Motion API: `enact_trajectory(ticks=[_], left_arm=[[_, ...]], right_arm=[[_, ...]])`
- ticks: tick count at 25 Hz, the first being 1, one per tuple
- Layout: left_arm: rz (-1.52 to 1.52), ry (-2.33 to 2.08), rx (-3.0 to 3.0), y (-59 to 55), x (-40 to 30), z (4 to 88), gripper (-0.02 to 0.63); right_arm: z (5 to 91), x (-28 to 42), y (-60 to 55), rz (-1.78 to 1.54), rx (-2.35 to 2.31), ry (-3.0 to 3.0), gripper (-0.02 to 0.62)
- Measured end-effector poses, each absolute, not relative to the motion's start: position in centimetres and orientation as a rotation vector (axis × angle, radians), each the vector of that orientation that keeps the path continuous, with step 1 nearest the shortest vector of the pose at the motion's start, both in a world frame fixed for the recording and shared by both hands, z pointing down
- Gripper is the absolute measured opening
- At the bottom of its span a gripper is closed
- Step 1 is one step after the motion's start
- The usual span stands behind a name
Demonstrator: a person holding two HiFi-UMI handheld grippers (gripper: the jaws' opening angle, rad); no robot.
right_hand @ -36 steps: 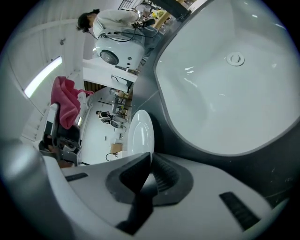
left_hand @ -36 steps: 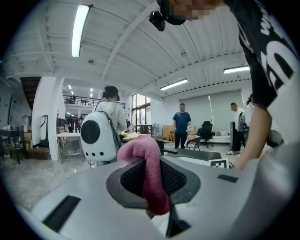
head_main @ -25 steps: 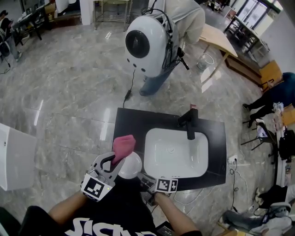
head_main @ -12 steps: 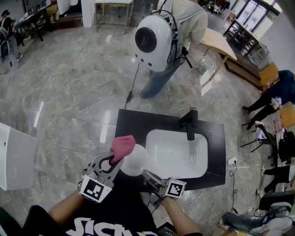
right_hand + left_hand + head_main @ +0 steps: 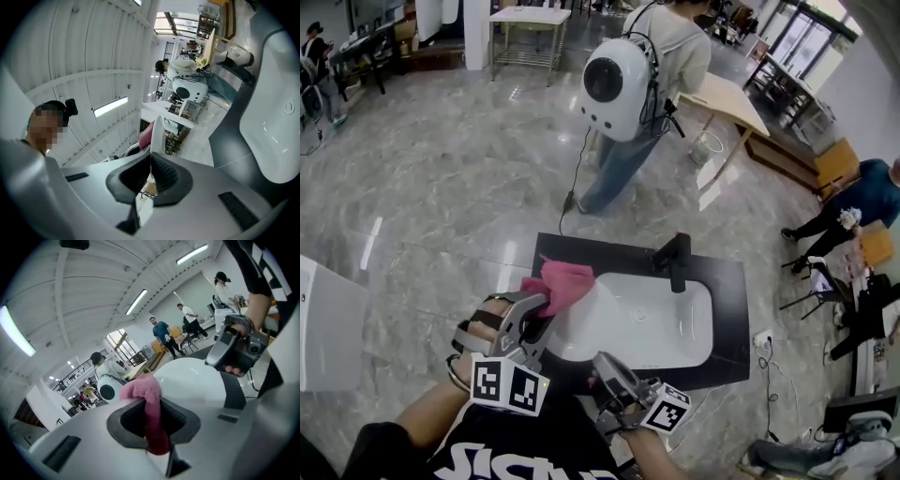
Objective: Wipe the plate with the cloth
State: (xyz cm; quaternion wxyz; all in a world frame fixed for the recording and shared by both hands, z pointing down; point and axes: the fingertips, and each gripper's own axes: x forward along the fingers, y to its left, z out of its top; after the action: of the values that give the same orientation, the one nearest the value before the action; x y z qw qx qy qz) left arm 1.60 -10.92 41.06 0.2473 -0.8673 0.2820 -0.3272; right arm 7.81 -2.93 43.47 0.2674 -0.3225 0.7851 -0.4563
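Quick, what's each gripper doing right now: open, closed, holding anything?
Left gripper: closed on the pink cloth.
Right gripper: closed on the rim of the round white plate.

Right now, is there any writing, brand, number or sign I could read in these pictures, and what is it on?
"SISN": large white letters, as far as they can be read, on the person's black shirt; the picture's lower edge cuts them off, so any more of the print is lost.
Marker cube at left and marker cube at right: black-and-white square patterns only, no letters.
Elsewhere: nothing readable.
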Motion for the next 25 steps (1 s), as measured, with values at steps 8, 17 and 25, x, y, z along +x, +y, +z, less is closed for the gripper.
enact_trajectory(ticks=[8, 17, 25], left_arm=[[-0.85, 0.593, -2.383, -6.4, 5.7, 41.7, 0.063], [-0.934, 0.644, -2.402, -7.5, 1.5, 43.9, 0.063], [-0.877, 0.734, -2.388, -10.9, 1.5, 41.6, 0.063]], right_arm=[[42.9, 7.1, -3.0, -1.22, -0.849, 2.117, 0.028], [42.7, 7.8, -3.6, -1.224, -0.813, 2.051, 0.028], [42.4, 5.8, -3.1, -1.249, -0.739, 2.033, 0.028]])
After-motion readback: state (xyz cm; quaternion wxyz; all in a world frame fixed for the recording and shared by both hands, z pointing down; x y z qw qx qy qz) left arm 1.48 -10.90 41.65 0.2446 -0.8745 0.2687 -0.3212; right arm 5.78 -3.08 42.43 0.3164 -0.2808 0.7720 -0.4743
